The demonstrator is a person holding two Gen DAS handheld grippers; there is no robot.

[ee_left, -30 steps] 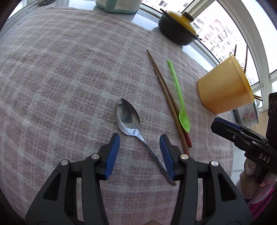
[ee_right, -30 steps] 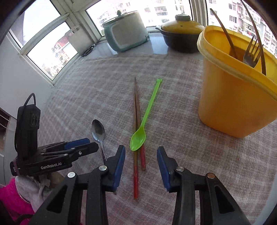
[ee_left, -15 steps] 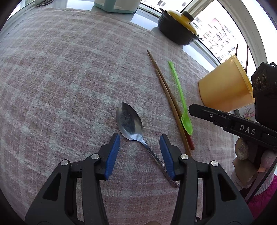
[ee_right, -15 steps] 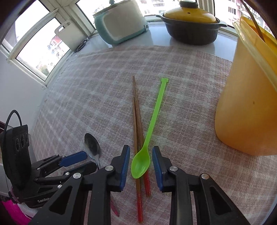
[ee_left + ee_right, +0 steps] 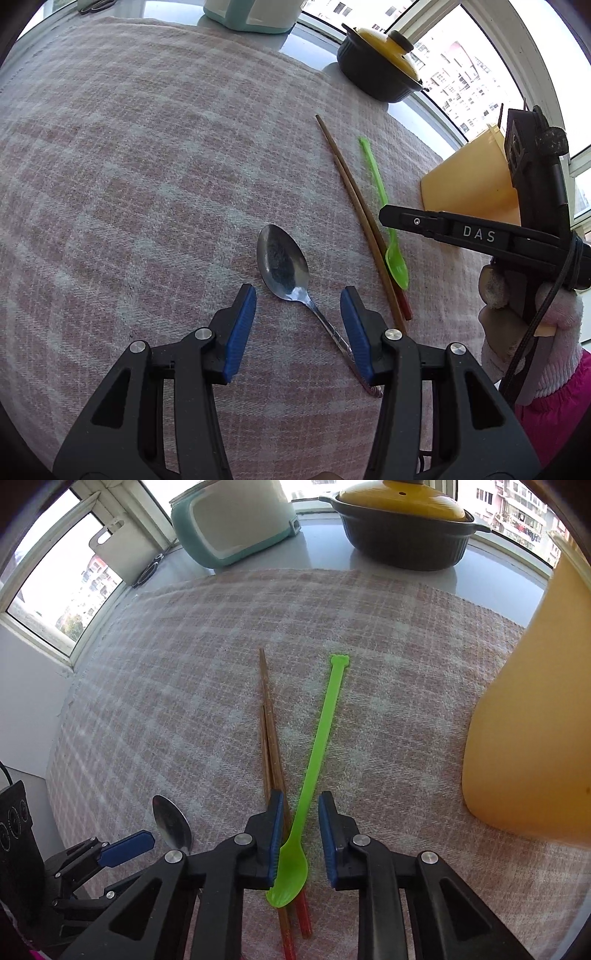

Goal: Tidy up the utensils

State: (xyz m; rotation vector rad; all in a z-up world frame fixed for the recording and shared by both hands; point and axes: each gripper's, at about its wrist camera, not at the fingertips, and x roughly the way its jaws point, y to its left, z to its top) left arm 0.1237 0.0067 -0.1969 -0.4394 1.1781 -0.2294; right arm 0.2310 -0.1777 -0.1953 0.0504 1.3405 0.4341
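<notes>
Green plastic spoon (image 5: 300,827) lies on the bench beside the chopsticks (image 5: 271,753), left of the yellow tub (image 5: 532,746); right tongs (image 5: 300,834), narrowing, straddle it ungripped. Left tongs (image 5: 297,325) hang half-open over the metal spoon (image 5: 282,266). Next: pinch, lift.

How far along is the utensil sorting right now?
Barely started, by the look of it. In hand: the right gripper has its jaws closing around the green plastic spoon, not yet pinching it. The left gripper sits open astride the metal spoon. Left on the cloth: both spoons and the chopsticks, beside the yellow bucket.
</notes>
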